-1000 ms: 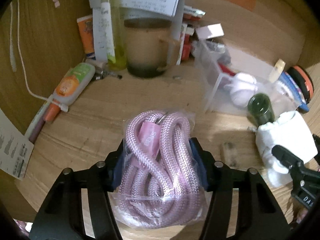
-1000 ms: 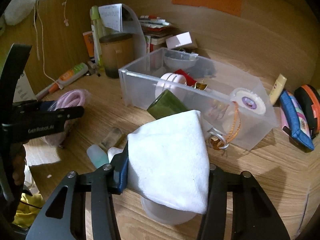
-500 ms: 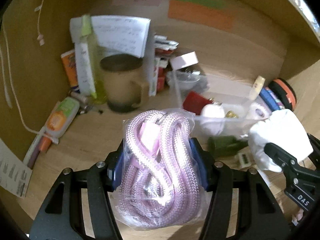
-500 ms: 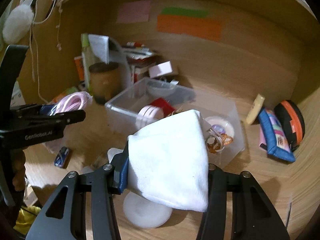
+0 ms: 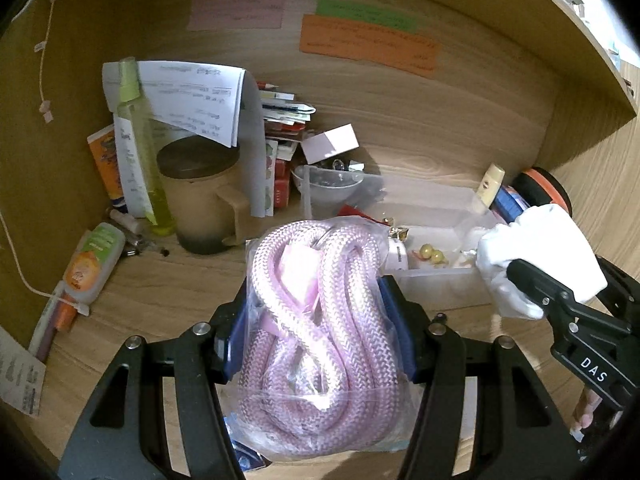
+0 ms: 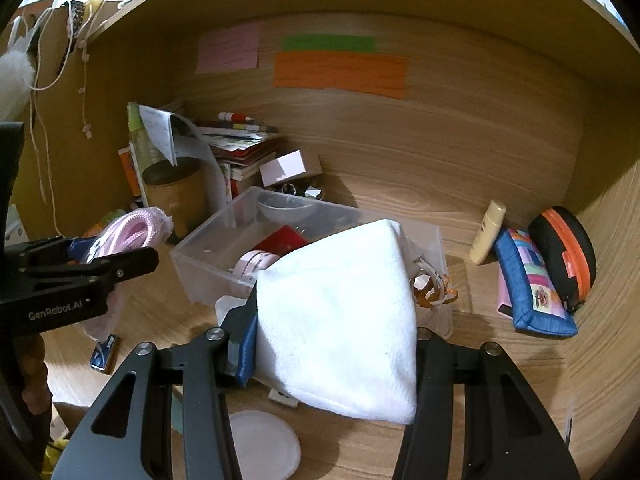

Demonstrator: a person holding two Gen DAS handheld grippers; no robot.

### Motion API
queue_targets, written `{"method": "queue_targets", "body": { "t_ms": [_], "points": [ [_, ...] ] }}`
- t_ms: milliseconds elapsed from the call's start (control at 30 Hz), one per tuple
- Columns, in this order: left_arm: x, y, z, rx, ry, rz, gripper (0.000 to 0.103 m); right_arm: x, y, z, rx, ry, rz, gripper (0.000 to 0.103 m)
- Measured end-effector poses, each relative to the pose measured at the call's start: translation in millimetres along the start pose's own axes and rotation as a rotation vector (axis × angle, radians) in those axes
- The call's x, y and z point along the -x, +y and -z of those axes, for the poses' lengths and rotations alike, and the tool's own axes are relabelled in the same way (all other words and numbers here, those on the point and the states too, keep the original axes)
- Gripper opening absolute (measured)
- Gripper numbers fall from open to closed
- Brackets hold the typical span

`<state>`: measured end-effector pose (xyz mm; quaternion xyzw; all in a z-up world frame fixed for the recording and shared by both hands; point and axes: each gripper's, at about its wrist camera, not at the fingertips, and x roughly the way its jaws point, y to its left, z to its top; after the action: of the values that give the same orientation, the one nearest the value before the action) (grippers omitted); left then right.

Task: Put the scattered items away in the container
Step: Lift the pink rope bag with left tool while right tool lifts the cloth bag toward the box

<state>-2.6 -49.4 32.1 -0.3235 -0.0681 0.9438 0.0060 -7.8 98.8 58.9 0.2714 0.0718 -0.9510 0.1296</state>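
Note:
My left gripper (image 5: 316,320) is shut on a clear bag of coiled pink rope (image 5: 320,328), held up above the wooden desk. In the right wrist view that bag of pink rope (image 6: 128,232) shows at the left, clamped in the left gripper (image 6: 116,256). My right gripper (image 6: 332,332) is shut on a folded white cloth (image 6: 340,328), raised in front of the clear plastic container (image 6: 208,248). The container (image 5: 436,280) holds a red box, a roll of tape and small trinkets. In the left wrist view the white cloth (image 5: 536,256) hangs at the right in the right gripper.
A brown lidded mug (image 5: 200,196), a green spray bottle (image 5: 140,148) and papers stand at the back left. A cream tube (image 6: 488,232), a blue pouch (image 6: 532,288) and a black-orange case (image 6: 564,256) lie at the right. A white lid (image 6: 264,444) and a small battery (image 6: 104,354) lie on the desk.
Both grippers have risen with their loads, so the desk and container look farther below and the back wall's coloured notes have come into view. The grips are unchanged.

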Motion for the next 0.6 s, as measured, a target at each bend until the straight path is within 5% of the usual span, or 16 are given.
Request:
{"method": "queue_targets", "body": {
  "t_ms": [600],
  "points": [
    [-8.6, -9.0, -25.3, -0.012, -0.021, 0.038, 0.059, -6.1, -10.0, -27.1, 0.013, -0.063, 0.026, 0.045]
  ]
}}
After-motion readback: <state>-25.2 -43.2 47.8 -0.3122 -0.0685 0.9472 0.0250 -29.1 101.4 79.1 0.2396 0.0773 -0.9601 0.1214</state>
